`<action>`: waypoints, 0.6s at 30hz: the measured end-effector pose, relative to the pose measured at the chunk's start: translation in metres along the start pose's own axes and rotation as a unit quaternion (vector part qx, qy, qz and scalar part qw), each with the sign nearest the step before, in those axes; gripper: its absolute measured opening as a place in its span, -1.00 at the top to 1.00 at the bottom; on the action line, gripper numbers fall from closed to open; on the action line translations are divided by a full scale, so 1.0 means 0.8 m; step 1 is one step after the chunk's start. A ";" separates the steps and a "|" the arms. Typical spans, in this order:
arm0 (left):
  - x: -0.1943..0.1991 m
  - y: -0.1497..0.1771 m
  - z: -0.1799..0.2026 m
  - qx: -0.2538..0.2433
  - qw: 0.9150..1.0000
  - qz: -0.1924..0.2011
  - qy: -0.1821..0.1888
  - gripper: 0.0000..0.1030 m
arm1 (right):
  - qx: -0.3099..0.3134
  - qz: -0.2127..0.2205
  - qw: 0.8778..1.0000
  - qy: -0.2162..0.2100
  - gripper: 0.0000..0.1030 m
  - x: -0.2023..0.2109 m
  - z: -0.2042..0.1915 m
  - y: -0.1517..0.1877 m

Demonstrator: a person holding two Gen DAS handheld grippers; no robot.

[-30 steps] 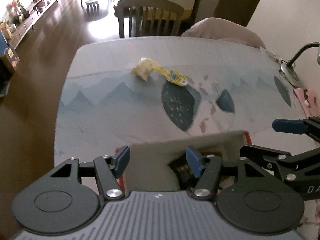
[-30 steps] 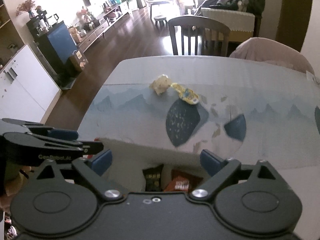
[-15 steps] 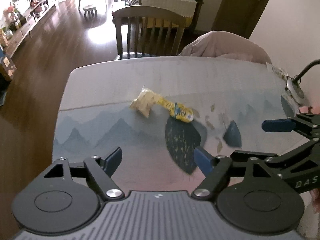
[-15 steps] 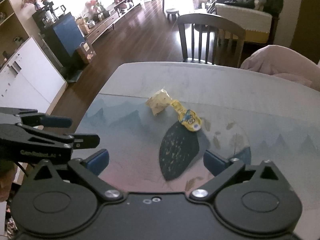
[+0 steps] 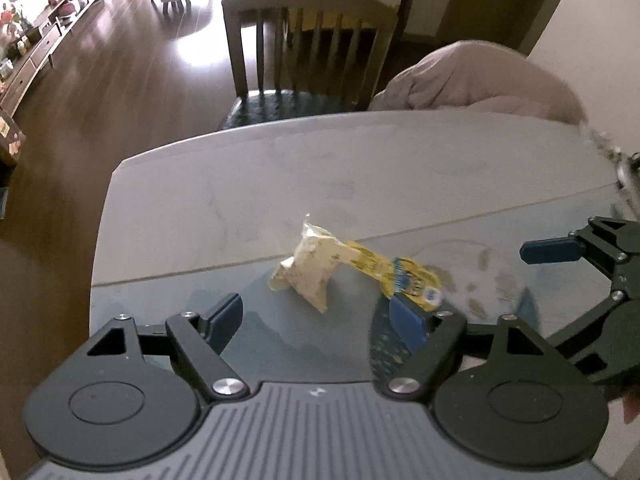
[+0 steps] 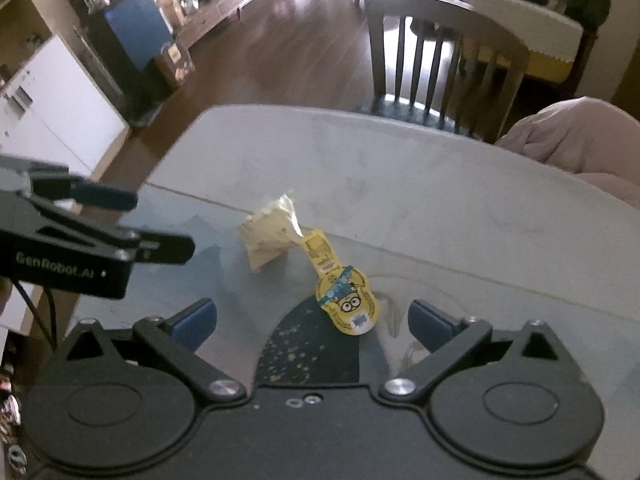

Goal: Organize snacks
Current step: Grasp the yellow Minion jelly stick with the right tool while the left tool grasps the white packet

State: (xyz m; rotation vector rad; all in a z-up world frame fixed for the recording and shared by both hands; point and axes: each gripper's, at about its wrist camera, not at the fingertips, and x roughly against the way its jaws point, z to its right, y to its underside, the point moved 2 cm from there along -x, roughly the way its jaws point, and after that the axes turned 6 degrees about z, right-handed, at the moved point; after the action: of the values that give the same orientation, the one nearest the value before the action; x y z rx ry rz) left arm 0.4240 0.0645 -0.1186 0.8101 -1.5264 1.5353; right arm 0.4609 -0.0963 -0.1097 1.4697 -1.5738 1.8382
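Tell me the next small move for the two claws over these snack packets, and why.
Probably lower the right claw a little onto the yellow packet, then close. That packet lies flat on the table just ahead of its open blue fingers, nothing between them. The left claw, also open and empty, faces the beige packet, which touches the yellow one.

"GenRobot.AI" on left gripper (image 6: 160,224) body (white lettering); yellow packet's (image 6: 346,300) print unreadable.

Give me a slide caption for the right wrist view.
Open right gripper above a yellow cartoon snack packet and a cream packet on the table.
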 end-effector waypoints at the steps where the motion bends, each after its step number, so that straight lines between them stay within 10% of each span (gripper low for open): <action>1: -0.013 -0.001 -0.001 -0.002 1.000 -0.007 0.001 -0.56 | 0.002 -0.009 1.000 -0.002 -0.97 -0.012 0.002 -0.001; 18: -0.139 -0.005 0.001 -0.051 0.996 -0.072 -0.011 -0.56 | 0.045 -0.078 0.996 -0.005 -0.78 -0.135 0.024 0.002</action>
State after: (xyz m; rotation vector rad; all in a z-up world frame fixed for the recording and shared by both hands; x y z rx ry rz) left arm 0.4797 0.0520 -0.2142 0.8617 -1.5152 1.3371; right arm 0.5151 -0.0742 -0.2026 1.5957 -1.3549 1.8338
